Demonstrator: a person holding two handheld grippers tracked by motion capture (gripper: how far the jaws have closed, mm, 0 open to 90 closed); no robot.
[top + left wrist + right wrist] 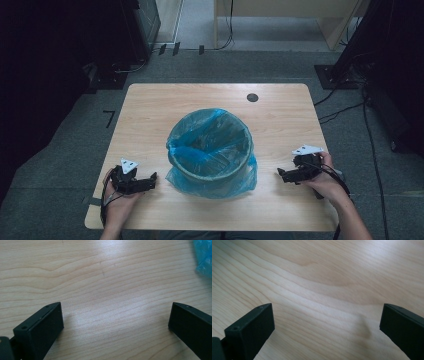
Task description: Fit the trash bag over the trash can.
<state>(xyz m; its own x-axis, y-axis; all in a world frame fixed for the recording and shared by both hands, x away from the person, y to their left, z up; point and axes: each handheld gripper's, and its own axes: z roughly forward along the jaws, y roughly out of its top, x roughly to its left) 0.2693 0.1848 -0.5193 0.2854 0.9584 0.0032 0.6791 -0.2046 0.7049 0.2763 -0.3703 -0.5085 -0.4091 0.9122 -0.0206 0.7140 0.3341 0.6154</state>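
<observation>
Wooden table (150, 110) (grey carpet (60, 150)), blue-lined bin (210, 150)

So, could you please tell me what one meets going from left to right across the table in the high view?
Left gripper → bin lined with a blue bag → right gripper. Both grippers sit on the wooden table with jaws apart, holding nothing.

Each black two-jaw left gripper (150, 179) and right gripper (281, 173) carries a pale grey three-cornered plate and a trailing black cable; blocky matte jaws show small screw holes; forearms are bare.
</observation>
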